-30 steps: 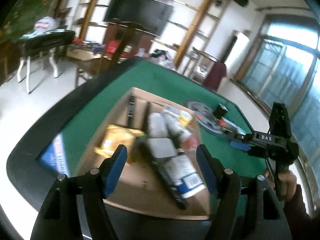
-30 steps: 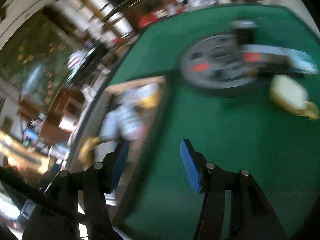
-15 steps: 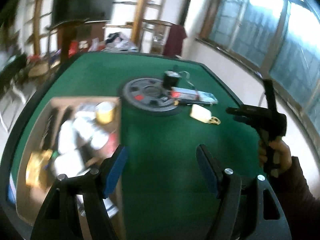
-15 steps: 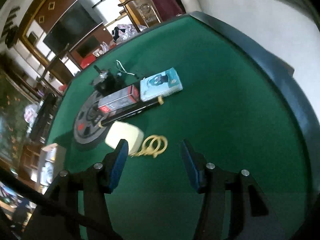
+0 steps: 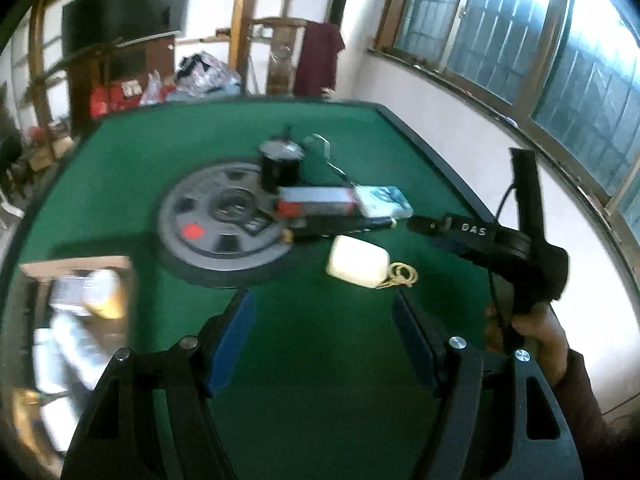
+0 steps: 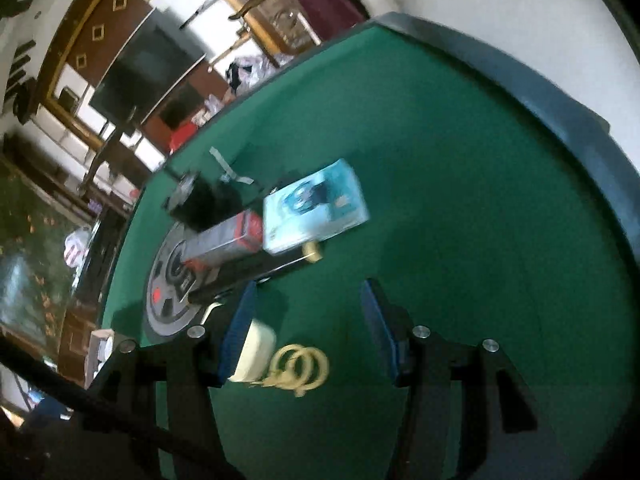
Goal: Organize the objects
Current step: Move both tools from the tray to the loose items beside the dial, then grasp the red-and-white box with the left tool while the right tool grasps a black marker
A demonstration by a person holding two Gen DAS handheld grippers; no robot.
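Observation:
A cream pouch [image 5: 358,262] with yellow rings [image 5: 402,274] lies on the green table [image 5: 320,360], just in front of a grey weight plate [image 5: 224,220]. On and beside the plate are a black jar [image 5: 280,166], a red and grey box [image 5: 316,202], a light blue box [image 5: 384,200] and a long black stick [image 5: 340,226]. My left gripper [image 5: 322,320] hangs open and empty short of the pouch. My right gripper [image 6: 308,304] is open too. The pouch [image 6: 256,350] lies under its left finger and the rings [image 6: 300,364] lie below the gap. The blue box [image 6: 316,208] lies ahead of it.
A cardboard box [image 5: 76,264] filled with several packets and bottles stands at the table's left. A hand [image 5: 536,332] holds the right gripper [image 5: 424,232] near the table's dark padded right rim [image 6: 560,100]. Shelves, a chair and windows stand beyond the table.
The left view has swung right, from over the cardboard box to the weight plate and pouch. The right gripper has come in over the pouch and rings. Both stay open.

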